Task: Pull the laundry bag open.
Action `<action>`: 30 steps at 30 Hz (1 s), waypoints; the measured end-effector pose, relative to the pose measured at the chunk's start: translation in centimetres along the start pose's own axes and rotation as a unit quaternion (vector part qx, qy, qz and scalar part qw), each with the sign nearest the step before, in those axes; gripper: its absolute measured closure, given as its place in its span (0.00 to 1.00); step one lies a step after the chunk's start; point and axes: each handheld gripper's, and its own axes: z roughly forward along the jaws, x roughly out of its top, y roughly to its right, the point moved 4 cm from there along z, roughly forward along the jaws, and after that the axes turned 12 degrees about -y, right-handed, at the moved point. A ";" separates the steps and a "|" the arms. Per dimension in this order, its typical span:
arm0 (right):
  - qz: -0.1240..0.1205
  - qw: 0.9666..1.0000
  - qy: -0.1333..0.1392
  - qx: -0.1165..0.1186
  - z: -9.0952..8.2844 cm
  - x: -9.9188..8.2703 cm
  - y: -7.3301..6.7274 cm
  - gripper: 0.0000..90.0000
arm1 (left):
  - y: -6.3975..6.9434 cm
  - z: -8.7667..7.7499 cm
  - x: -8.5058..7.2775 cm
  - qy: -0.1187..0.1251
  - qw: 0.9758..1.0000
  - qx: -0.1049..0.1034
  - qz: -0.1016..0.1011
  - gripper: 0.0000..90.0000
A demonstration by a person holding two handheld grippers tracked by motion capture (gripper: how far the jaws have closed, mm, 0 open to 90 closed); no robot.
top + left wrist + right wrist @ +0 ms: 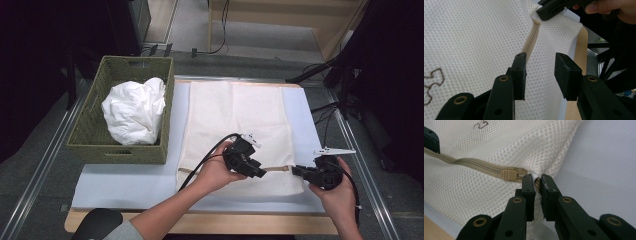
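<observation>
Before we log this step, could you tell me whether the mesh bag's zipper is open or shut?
Shut along the stretch in view: the zipper runs closed and its slider sits at the end beside the right tongs.

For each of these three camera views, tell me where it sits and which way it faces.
High view: above the table's near side, looking forward and down at the white mesh laundry bag; both forearms show.
Left gripper view: rides the left gripper, facing along the beige zipper; its open jaws show.
Right gripper view: rides the right gripper, jaws pinching the bag's zipper end.
All share the zipper.
</observation>
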 end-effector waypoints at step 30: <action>-0.006 1.000 0.010 -0.010 -0.6 0.1 -0.4 0.93 | 0.2 4.2 4.0 -0.043 0.999 -0.007 -0.008 0.90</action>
